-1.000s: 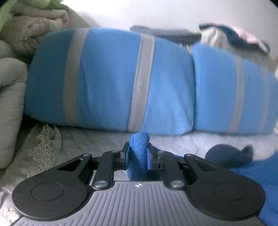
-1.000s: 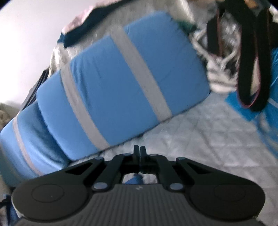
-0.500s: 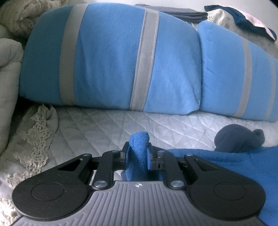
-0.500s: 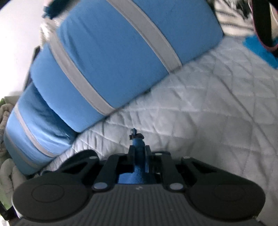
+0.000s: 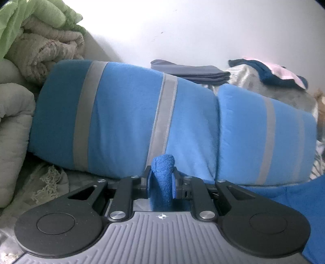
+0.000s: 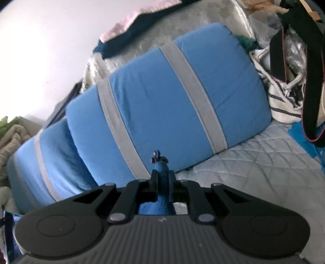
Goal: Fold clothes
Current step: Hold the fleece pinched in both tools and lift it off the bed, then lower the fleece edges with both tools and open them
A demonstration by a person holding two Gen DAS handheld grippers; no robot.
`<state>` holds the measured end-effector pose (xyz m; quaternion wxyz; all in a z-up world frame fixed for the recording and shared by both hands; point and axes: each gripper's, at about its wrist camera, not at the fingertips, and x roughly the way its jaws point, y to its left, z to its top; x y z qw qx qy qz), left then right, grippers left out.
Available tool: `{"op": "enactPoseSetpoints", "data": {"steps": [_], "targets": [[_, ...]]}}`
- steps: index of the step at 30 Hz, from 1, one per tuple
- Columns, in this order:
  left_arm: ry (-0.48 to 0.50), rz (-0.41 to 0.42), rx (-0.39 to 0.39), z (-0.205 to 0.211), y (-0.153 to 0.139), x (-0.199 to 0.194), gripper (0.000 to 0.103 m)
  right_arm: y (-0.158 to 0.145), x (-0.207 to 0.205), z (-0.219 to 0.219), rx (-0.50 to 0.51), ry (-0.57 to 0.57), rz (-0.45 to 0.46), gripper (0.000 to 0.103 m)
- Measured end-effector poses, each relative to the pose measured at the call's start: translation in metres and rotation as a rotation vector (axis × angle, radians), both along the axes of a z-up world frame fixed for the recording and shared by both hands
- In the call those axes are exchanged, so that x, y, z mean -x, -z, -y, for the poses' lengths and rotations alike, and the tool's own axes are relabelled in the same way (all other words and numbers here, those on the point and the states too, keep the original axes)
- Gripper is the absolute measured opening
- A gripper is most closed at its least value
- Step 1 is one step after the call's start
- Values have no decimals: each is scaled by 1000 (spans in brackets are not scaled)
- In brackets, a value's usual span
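1. The left gripper has its jaws drawn in tight on a thick fold of blue fleece; the cloth bulges up above the fingers and runs down behind them toward the body of the tool.
2. More of that fleece spreads low at the right edge of the left wrist view, lying in front of the pillows.
3. The right gripper is likewise pinched nearly closed on a narrower bunch of the same fleece, with a small zip pull sticking up just above the fingertips.
4. Straight ahead of both tools lie two blue pillows with grey bands, end to end: the left pillow and the right pillow.
5. They rest on a pale quilted cover, which shows bare to the right in the right wrist view.
6. Behind the pillows, against the white wall, sits a folded grey stack and a navy garment with something pink on it.
7. To the far left are heaped beige blankets under a green one.
8. A black strap hangs at the far right over a striped bag.
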<state>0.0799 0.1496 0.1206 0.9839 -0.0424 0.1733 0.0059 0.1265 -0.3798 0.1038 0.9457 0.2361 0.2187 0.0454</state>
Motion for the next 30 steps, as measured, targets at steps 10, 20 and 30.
{"op": "enactPoseSetpoints", "data": {"steps": [10,20,30], "targets": [[-44,-260,-167,17,63,-66,18,42,-48,-14,39,28,-149,9],[-33,-239,-167,12,59,-47,18,42,-43,-17,57,33,-155,9],[-13,7,-146,10,6,-1,18,-5,-3,-13,19,36,14,9]]}}
